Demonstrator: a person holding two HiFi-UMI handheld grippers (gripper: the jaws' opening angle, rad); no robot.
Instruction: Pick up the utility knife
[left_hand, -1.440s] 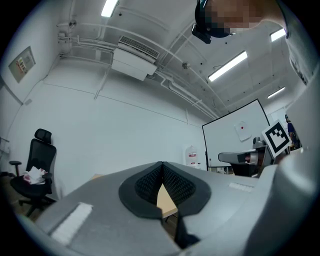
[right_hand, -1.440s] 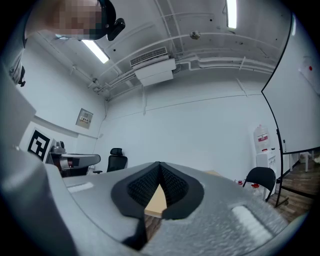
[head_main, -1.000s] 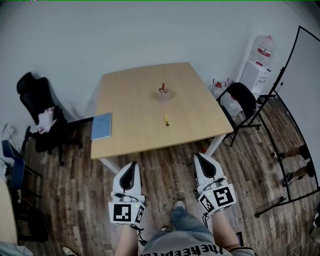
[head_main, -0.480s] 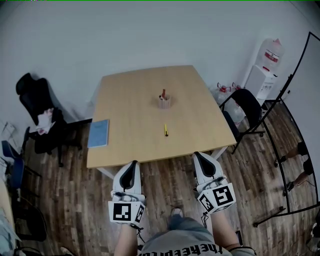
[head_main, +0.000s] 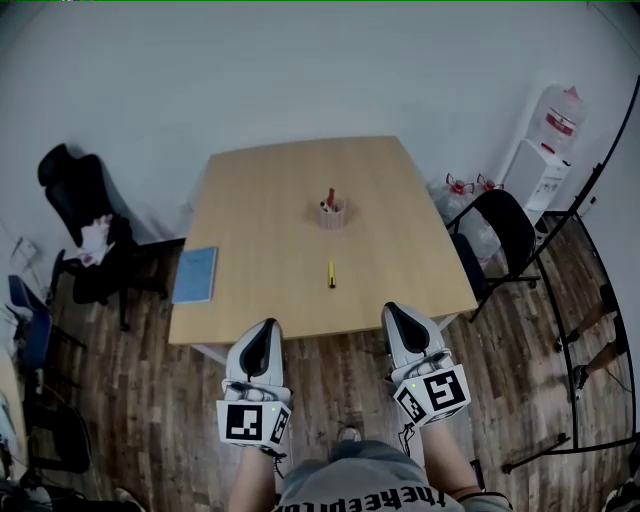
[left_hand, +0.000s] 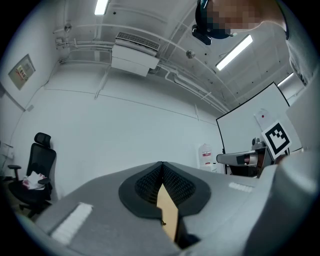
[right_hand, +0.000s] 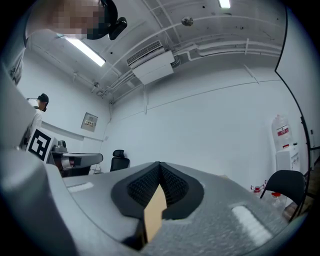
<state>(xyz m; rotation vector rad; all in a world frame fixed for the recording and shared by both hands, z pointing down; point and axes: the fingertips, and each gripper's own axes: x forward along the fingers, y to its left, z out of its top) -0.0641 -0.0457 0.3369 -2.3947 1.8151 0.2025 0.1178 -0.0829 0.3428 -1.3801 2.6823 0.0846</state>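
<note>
A small yellow utility knife (head_main: 331, 274) lies on the light wooden table (head_main: 260, 240), toward its near edge. Behind it stands a pink cup (head_main: 332, 213) with a red-handled tool in it. My left gripper (head_main: 262, 334) hangs over the floor just short of the table's near edge, left of the knife, with its jaws shut and nothing between them. My right gripper (head_main: 396, 318) is level with it on the right, also shut and empty. In both gripper views the jaws meet at the tip (left_hand: 161, 164) (right_hand: 159, 164) and only a sliver of tabletop shows.
A blue notebook (head_main: 195, 274) lies at the table's left edge. Black office chairs stand at the left (head_main: 85, 235) and right (head_main: 500, 240). A water dispenser (head_main: 545, 165) and a whiteboard frame (head_main: 610, 200) are on the right. The floor is dark wood.
The table has drawn nearer in the head view and now sits just ahead of both gripper tips. Both grippers have stayed shut.
</note>
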